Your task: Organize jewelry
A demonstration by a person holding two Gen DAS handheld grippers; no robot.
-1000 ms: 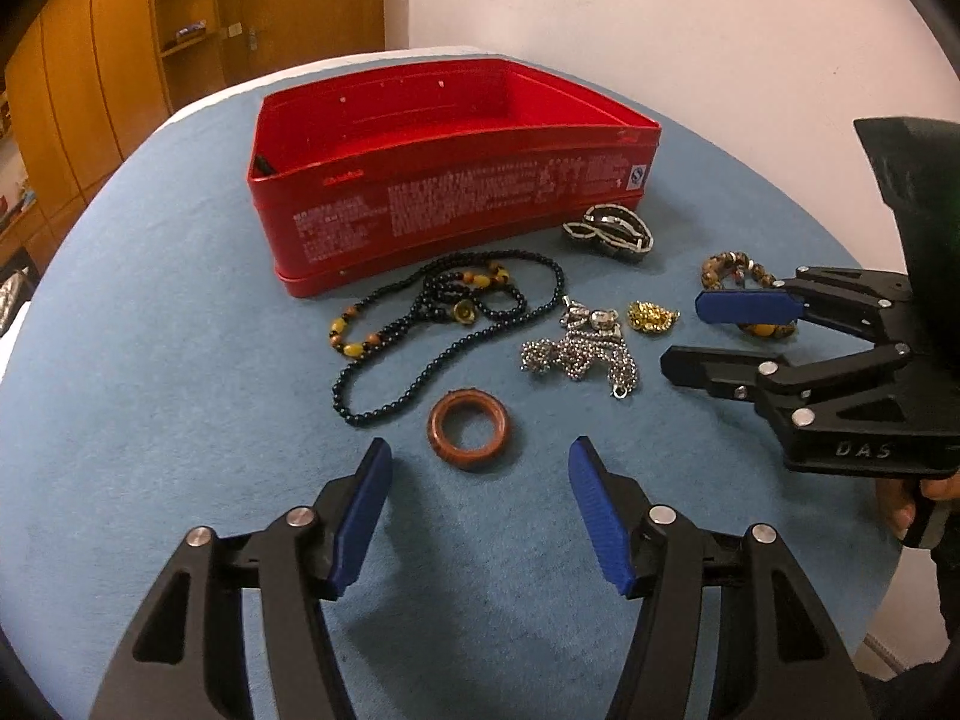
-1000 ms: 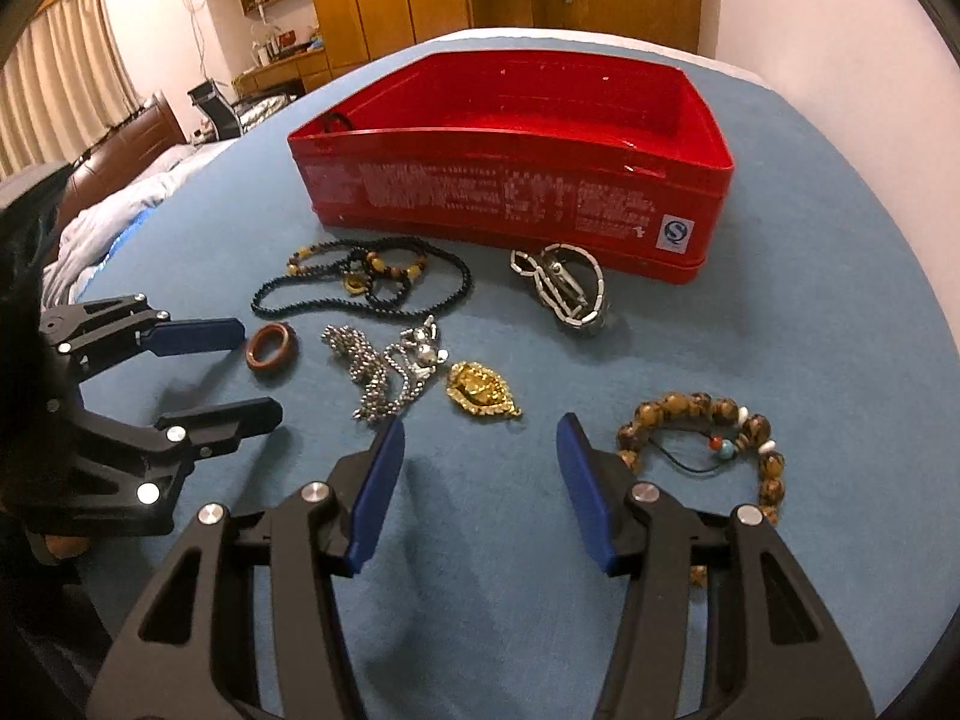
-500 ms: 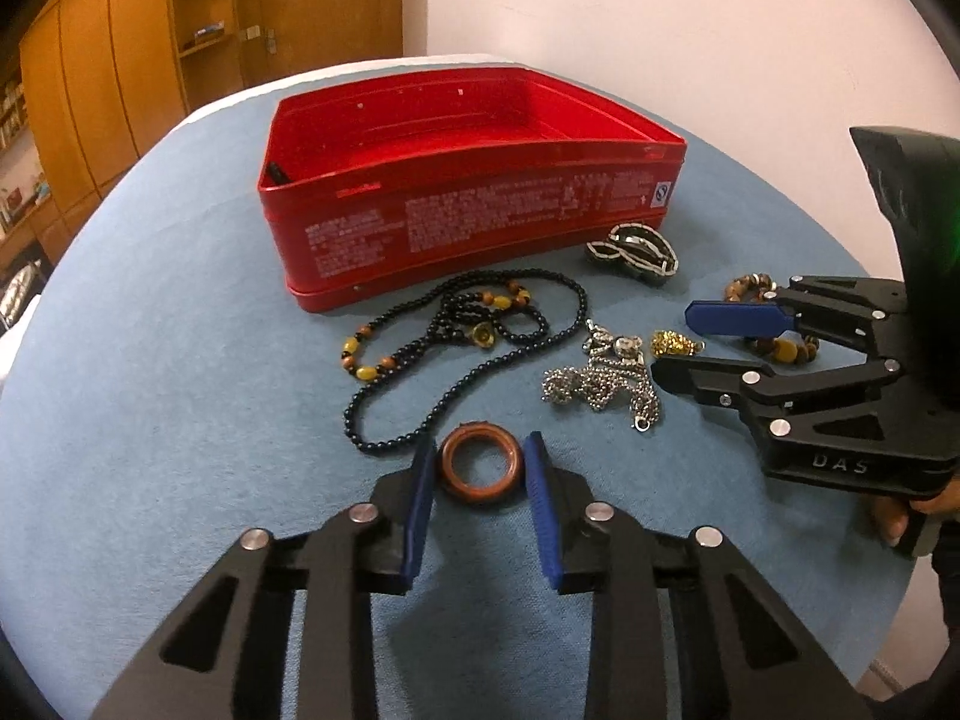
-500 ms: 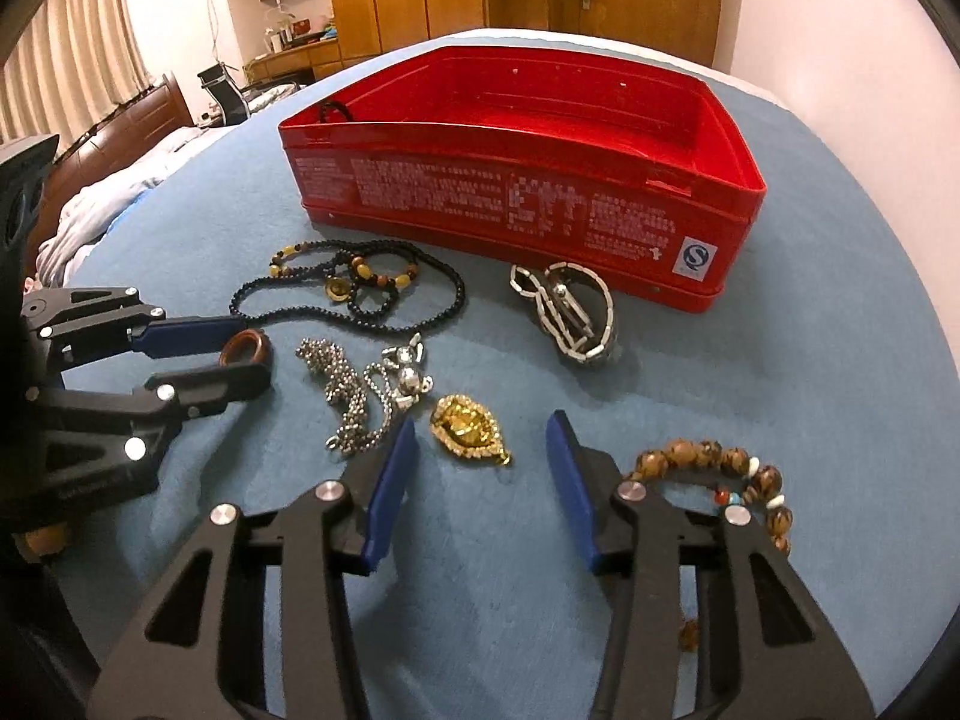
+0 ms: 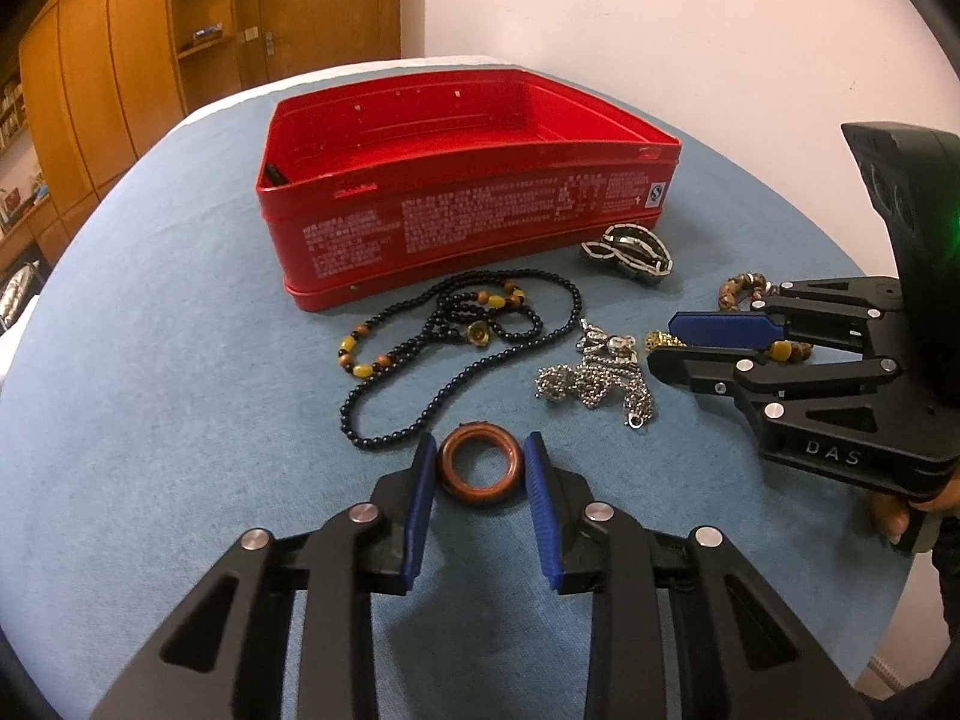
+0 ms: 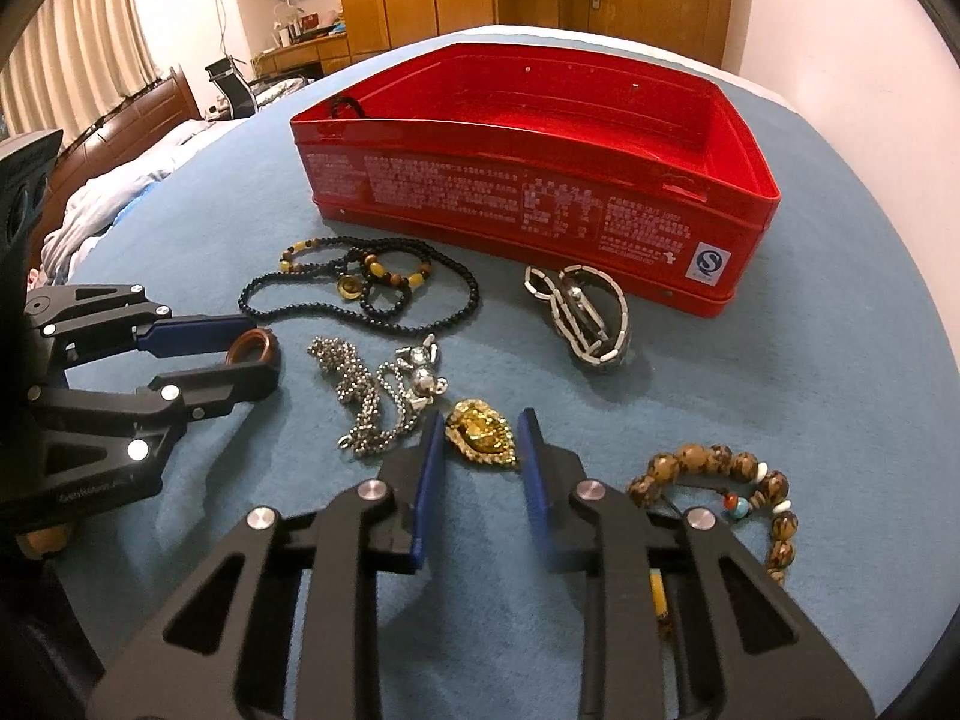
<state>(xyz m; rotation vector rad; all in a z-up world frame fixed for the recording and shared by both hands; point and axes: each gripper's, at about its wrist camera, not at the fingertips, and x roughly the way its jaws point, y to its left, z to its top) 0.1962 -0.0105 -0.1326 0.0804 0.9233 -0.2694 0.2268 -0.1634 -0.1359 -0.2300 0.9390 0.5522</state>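
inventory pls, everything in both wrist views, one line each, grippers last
red box: 1, red with white print, far side of the cloth
blue cloth: 1, blue, covers the round table
black bead necklace: 1, black with yellow and brown beads, before the box
metal link bracelet: 1, silver and black, near the box's right end
silver chain with charm: 1, silver, centre
gold pendant: 1, gold, between the right pads
brown ring: 1, brown, between the left pads
wooden bead bracelet: 1, brown, right side
left hand-held gripper: black with blue pads, shut on the ring
right hand-held gripper: black with blue pads, closing around the pendant
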